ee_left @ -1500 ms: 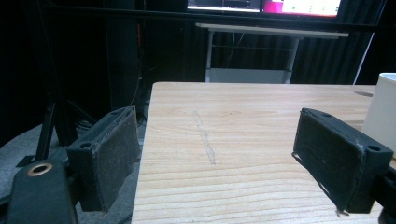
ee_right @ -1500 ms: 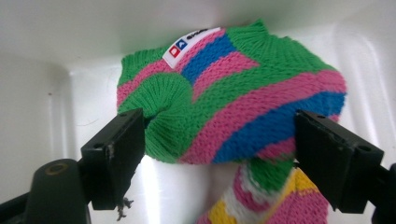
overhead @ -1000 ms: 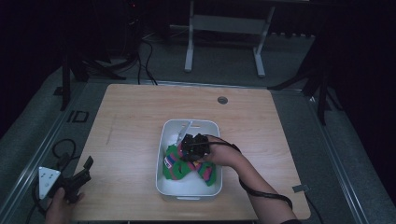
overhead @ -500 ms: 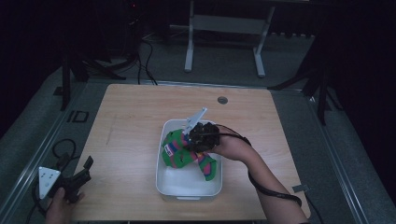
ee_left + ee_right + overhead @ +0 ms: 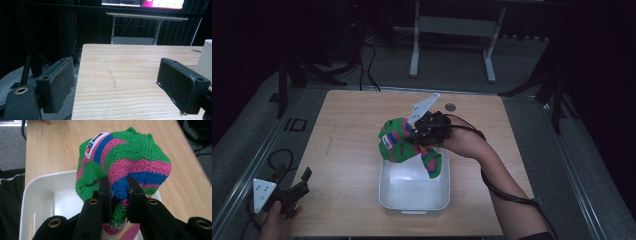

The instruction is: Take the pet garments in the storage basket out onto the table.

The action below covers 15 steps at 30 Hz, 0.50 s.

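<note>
A knitted item (image 5: 399, 142) striped green, pink and blue, with a white label, hangs above the white tub (image 5: 412, 202). My right gripper (image 5: 419, 136) is shut on it, lifted over the tub's far edge. In the right gripper view the knit (image 5: 130, 157) bulges above the two black jaws, which pinch a blue and pink fold at my right gripper (image 5: 119, 192). The tub's rim (image 5: 37, 185) lies below. My left gripper (image 5: 301, 181) rests off the table's near left corner; in its own view my left gripper (image 5: 125, 87) stands open with bare wood between the pads.
The wooden table (image 5: 347, 150) has a small round grommet (image 5: 450, 107) near its far edge. A white desk frame (image 5: 452, 30) stands on the dark floor behind. The tub's white wall (image 5: 206, 57) shows at the right in the left gripper view.
My right gripper has risen out of the tub with the knitted item, which now hangs above the rim. The left gripper has stayed where it was.
</note>
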Each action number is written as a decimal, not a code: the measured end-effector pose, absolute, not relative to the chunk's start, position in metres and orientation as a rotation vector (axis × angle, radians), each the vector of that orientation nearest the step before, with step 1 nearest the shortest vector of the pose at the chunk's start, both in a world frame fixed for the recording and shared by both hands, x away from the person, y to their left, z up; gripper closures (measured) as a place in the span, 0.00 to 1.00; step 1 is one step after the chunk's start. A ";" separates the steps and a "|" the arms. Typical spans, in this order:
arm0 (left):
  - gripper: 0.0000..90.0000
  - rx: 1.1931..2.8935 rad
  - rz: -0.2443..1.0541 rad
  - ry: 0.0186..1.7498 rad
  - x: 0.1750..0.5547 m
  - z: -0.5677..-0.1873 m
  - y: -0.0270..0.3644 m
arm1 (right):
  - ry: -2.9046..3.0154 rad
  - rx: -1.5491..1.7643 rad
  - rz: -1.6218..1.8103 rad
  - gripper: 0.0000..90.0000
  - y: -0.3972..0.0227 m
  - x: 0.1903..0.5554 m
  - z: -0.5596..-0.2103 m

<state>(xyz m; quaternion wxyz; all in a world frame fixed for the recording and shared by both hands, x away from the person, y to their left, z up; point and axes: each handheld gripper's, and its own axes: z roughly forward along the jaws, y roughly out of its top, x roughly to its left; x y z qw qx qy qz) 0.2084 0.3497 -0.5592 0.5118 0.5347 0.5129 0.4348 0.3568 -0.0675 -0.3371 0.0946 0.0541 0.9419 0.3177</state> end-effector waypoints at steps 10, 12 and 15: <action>0.16 1.289 1.047 1.235 0.208 -0.559 0.350 | 2.737 0.211 0.979 0.86 -0.094 0.359 -0.314; 0.16 1.288 1.049 1.235 0.208 -0.559 0.350 | 2.727 0.228 0.979 0.86 -0.102 0.360 -0.312; 0.16 1.288 1.050 1.235 0.208 -0.559 0.350 | 2.711 0.261 0.976 0.86 -0.115 0.362 -0.310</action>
